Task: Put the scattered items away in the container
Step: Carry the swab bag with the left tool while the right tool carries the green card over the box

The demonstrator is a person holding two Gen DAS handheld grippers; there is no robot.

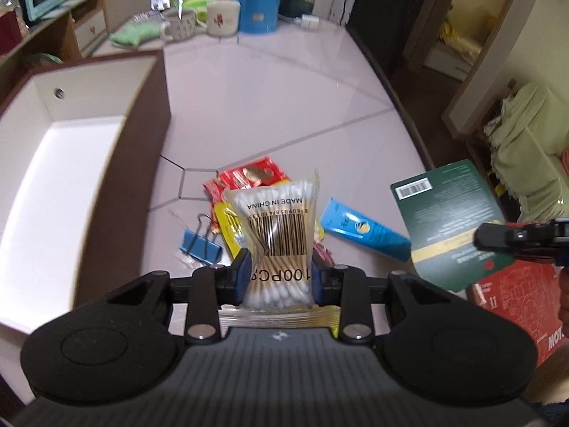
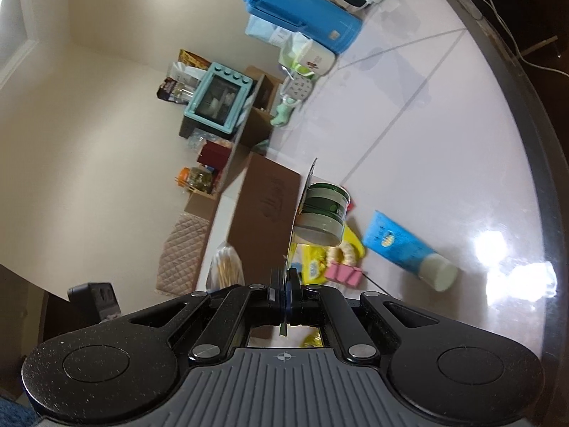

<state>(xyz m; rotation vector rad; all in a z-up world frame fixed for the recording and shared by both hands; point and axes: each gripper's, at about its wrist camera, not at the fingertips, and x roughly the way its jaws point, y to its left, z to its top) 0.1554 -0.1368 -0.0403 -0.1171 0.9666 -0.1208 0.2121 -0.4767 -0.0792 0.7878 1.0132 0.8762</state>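
Left wrist view
Left gripper [image 1: 281,274]: jaws closed on the cotton swab bag [image 1: 279,235], pinching its lower part, the bag upright and lifted above the table [image 1: 284,99].
Container [image 1: 71,149]: open white-lined box with brown walls, to the left of the gripper, on the table.
Scattered items: red packets [image 1: 254,174], blue binder clip [image 1: 199,245] and blue tube [image 1: 362,231] lie on the table beyond the bag.
Right gripper [image 1: 480,236]: at the right edge, holding the green card pack [image 1: 448,227] in the air.

Right wrist view
Right gripper [image 2: 283,284]: jaws nearly shut, clamped on the thin card edge of the green card pack [image 2: 320,213], seen edge-on.
Table items: blue tube [image 2: 402,245], pink binder clips [image 2: 343,274], yellow packet [image 2: 314,267] lie beyond.
Container [image 2: 263,206]: left of the pack.
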